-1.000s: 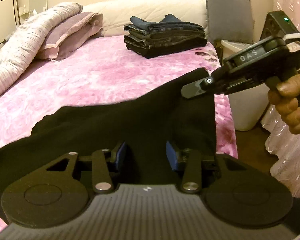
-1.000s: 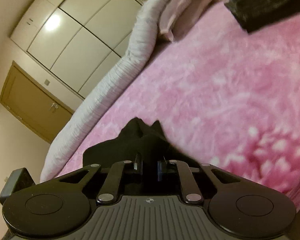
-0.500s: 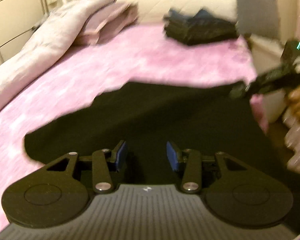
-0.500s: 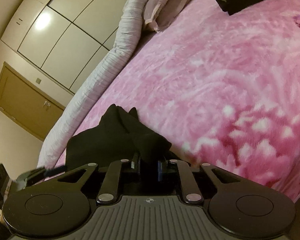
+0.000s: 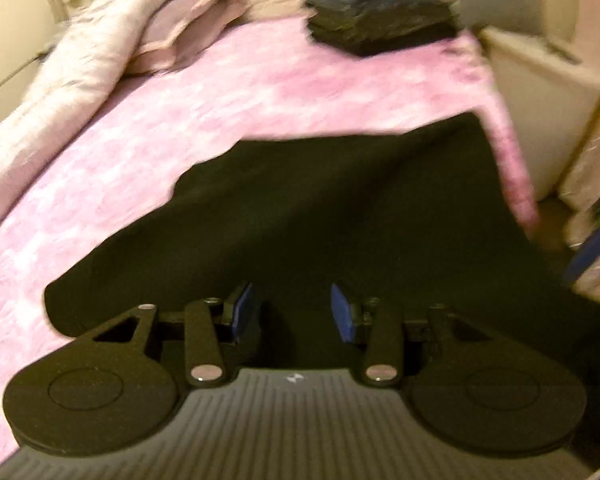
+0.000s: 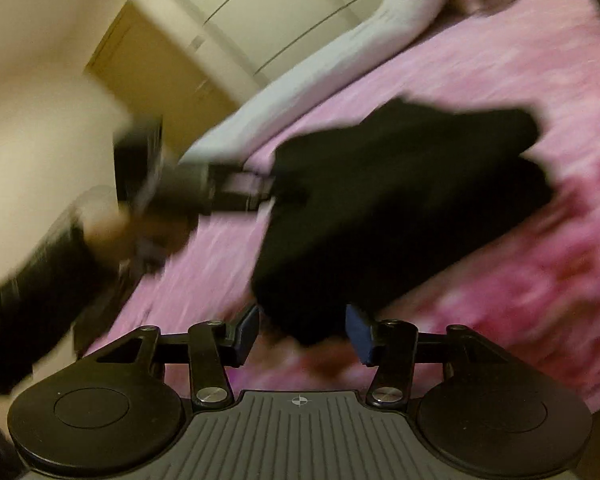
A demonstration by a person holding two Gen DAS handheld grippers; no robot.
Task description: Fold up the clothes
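A black garment (image 5: 340, 200) lies spread over the near part of the pink bed cover (image 5: 260, 92). My left gripper (image 5: 292, 312) holds its near edge, with black cloth bunched between the blue pads and the jaws closing slightly. The right wrist view shows that gripper (image 6: 256, 188) at the garment's (image 6: 400, 200) left edge, held by a hand. My right gripper (image 6: 302, 332) has its jaws opening; a corner of the garment lies just ahead of the pads, which do not press on it. One blue pad of the right gripper (image 5: 592, 248) shows at the right edge of the left wrist view.
A stack of folded dark clothes (image 5: 380, 20) sits at the far end of the bed by the headboard. A rolled duvet and pillows (image 5: 100, 52) run along the left side. A white container (image 5: 540, 92) stands beside the bed's right edge. Wardrobe doors (image 6: 260, 12) line the far wall.
My right gripper let go of the garment's corner, opened and swung back toward the bed's edge. The garment dropped flatter onto the bed. My left gripper kept its hold and shifted along the bed.
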